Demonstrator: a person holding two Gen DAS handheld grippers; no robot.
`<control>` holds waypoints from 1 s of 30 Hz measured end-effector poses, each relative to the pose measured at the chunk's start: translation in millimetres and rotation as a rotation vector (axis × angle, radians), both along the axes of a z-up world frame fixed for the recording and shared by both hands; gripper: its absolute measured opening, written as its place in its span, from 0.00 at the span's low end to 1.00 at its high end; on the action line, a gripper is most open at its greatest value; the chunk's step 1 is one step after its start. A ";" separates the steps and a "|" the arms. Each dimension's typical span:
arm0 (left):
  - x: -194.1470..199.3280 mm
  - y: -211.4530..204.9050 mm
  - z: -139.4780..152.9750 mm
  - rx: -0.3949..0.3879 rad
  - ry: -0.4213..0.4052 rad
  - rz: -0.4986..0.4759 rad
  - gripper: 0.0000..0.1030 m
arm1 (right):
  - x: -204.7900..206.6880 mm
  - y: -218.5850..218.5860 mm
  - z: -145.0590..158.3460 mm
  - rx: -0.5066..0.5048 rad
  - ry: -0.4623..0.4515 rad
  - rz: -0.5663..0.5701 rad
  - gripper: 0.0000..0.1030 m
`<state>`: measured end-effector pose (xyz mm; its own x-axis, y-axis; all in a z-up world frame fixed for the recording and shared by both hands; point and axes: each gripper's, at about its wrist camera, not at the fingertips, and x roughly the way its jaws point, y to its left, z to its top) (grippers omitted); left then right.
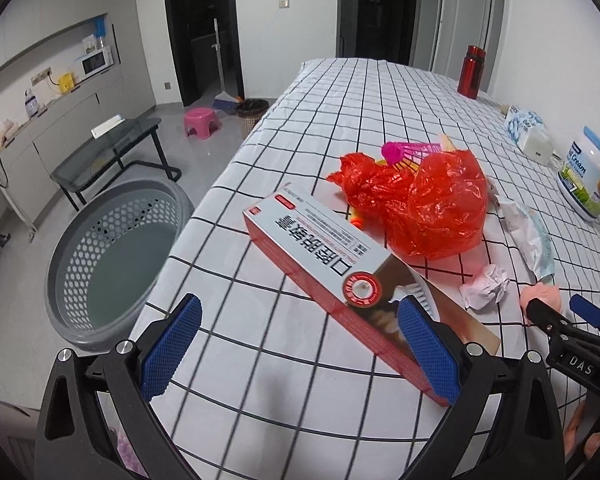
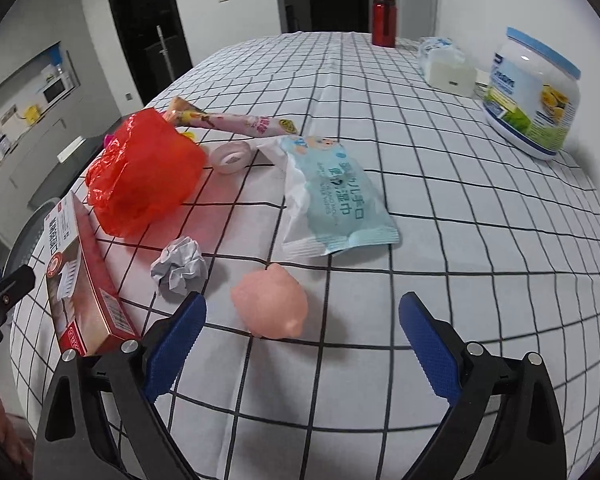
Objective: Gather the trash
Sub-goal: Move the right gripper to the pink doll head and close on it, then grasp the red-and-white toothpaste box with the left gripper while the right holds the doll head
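The left hand-held gripper (image 1: 300, 344) is spread wide, its right pad seemingly touching the box (image 1: 332, 256) on the surface (image 1: 284, 412). The right hand-held gripper (image 2: 302, 344) gapes empty; a pink toy (image 2: 270, 306) lies just ahead, crumpled paper (image 2: 179, 268) ahead-left.

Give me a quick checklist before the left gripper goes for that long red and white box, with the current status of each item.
1. Left gripper open: ok, the jaws stand wide apart.
2. Red and white box between the fingers: not ok, only its near end reaches the right-hand finger; the box lies diagonally off to that side.
3. Box free of other items: ok, the red plastic bag and crumpled paper ball sit beside it, not on it.
4. Grey basket ready: ok, it stands on the floor beside the table edge and looks empty.
5. Right gripper out of the way: ok, open over the pink squishy toy, holding nothing.
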<state>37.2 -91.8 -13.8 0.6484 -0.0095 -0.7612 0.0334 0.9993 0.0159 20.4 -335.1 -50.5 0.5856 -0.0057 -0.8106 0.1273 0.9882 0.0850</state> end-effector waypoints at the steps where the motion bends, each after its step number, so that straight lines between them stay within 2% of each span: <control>1: -0.4 -2.2 -0.6 0.005 0.002 0.000 0.94 | 1.0 0.5 -0.7 -0.002 -0.003 0.009 0.87; 3: -1.4 -8.0 -1.7 0.019 0.007 -0.006 0.94 | 3.3 1.6 -2.2 -0.006 -0.001 0.025 0.70; 7: -4.2 -14.9 -1.9 0.032 0.003 -0.008 0.94 | 6.5 4.2 -8.9 0.018 0.015 0.060 0.55; 9: -4.3 -17.0 -2.0 0.033 0.004 -0.003 0.94 | 6.4 4.7 -10.5 0.018 0.008 0.071 0.39; 10: -4.4 -17.6 -2.2 0.030 0.005 0.000 0.94 | 4.6 5.5 -10.1 0.022 0.000 0.079 0.35; 17: -4.2 -19.5 -5.1 0.007 0.019 0.017 0.94 | -1.7 6.8 -7.6 0.069 -0.029 0.108 0.35; 23: 2.6 -20.6 -7.4 -0.028 0.056 0.066 0.94 | -12.6 4.9 2.9 0.082 -0.082 0.098 0.35; 30: 16.8 -33.6 -1.6 -0.032 0.060 0.121 0.94 | -17.1 -4.6 8.3 0.119 -0.115 0.089 0.35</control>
